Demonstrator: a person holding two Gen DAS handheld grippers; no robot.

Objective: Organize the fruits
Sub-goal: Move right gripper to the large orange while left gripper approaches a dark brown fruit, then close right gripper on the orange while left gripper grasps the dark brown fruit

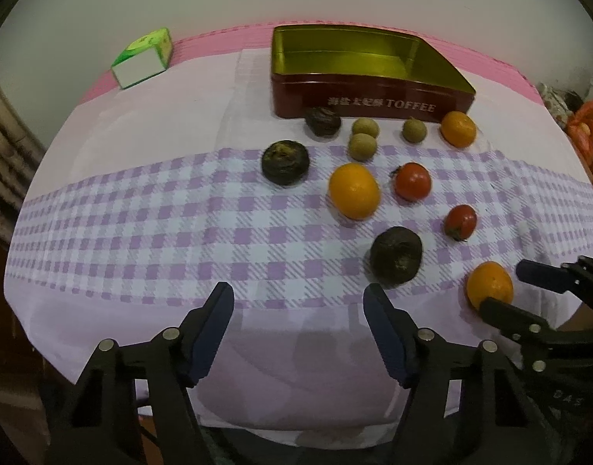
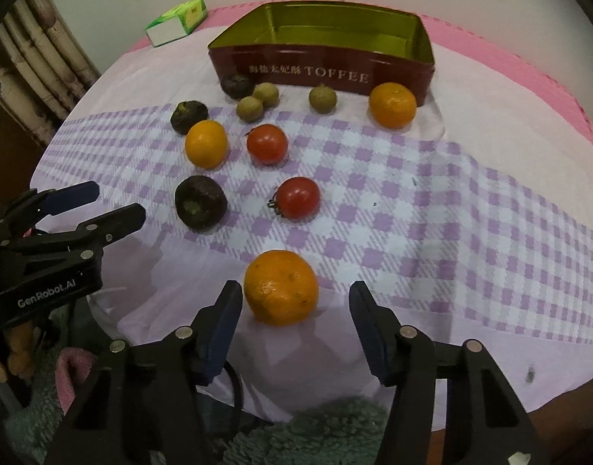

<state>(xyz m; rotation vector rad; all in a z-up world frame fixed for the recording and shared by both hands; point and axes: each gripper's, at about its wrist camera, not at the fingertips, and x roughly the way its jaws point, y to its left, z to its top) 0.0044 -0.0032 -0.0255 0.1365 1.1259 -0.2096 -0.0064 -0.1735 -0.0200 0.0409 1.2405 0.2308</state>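
The left gripper (image 1: 298, 310) hangs at the table's near edge, fingers apart, empty. Further right, the right gripper (image 2: 296, 306) spreads its fingers around the nearest orange (image 2: 281, 287); an off-centre squeeze could roll it off that edge.

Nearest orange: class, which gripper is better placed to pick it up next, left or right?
Right. The right gripper is open with the nearest orange just ahead between its fingers; the left gripper faces bare cloth.
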